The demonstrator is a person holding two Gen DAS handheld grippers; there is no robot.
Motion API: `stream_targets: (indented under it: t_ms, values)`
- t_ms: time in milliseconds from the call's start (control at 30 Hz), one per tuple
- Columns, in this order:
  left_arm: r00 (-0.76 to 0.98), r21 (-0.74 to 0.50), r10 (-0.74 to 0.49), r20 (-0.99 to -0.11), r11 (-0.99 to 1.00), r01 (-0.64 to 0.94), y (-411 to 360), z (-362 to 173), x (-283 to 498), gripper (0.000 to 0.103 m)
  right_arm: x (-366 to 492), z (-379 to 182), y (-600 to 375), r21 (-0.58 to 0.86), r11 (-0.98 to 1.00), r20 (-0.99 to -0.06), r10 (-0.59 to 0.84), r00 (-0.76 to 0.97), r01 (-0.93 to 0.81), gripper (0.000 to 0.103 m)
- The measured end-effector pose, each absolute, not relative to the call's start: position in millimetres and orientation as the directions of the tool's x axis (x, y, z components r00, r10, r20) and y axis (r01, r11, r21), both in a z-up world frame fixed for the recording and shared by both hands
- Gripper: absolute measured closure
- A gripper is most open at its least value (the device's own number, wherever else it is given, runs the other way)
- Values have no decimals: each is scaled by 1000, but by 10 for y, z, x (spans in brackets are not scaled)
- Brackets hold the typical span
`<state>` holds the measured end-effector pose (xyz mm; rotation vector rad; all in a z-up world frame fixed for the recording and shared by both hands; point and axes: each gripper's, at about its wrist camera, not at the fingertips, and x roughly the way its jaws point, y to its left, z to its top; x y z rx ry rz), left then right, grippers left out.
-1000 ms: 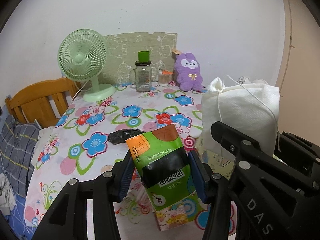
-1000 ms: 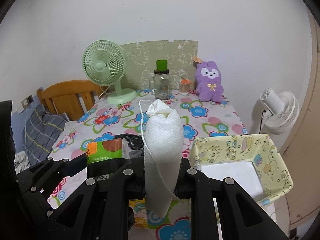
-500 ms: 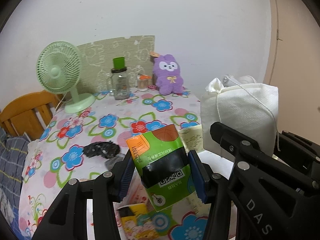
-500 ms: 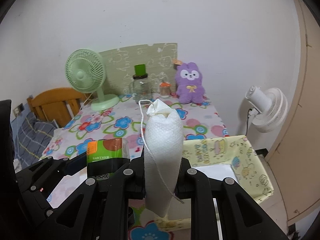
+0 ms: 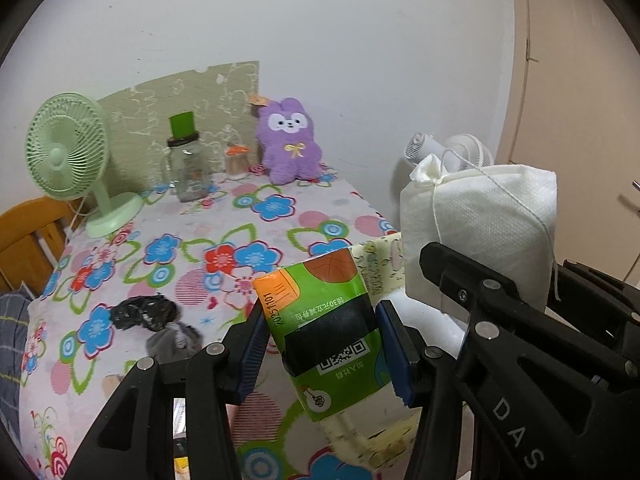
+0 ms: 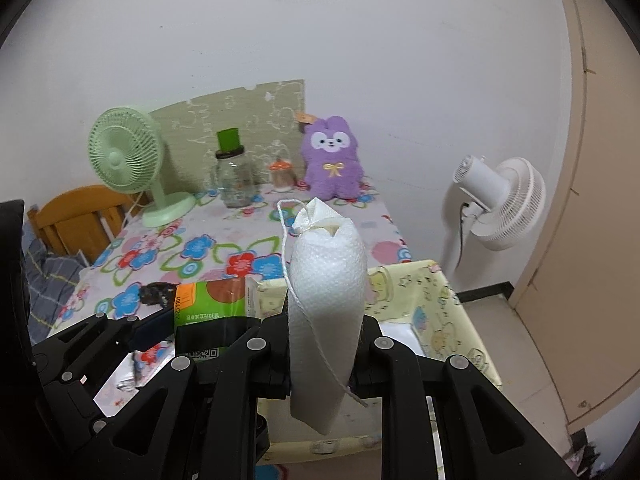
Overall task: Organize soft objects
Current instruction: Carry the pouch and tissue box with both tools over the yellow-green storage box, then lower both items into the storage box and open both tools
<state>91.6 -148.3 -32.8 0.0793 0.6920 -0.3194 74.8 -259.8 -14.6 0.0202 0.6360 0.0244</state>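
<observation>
Now left tool (image 5: 326, 350) around green packet (image 5: 328, 328), right tool (image 6: 326, 344) around white pouch (image 6: 326, 296), above yellow bin (image 6: 448, 304)

A lived-in home room: a desk (image 5: 280, 216) under flowered cloth, purple plush bunny (image 5: 290, 140) at twelve o'clock, green fan (image 5: 66, 156) at ten, wooden chair (image 6: 76, 216).

Both tongs are matte black plastic frames with angular, strutted arms studded with round silver screw heads. The left tongs (image 5: 325, 354) carry ribbed blue pads (image 5: 394, 354); the right tongs (image 6: 325, 354) bear white letters "DAS".
</observation>
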Motion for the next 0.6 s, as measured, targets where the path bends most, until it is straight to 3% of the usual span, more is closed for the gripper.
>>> stream_targets:
  t_ms: [600]
  values:
    - [640,-48,-312,-702,917,395,-1841,-668,1129,49,949,-501,-2985,30,996,-672,-39,739,80,81]
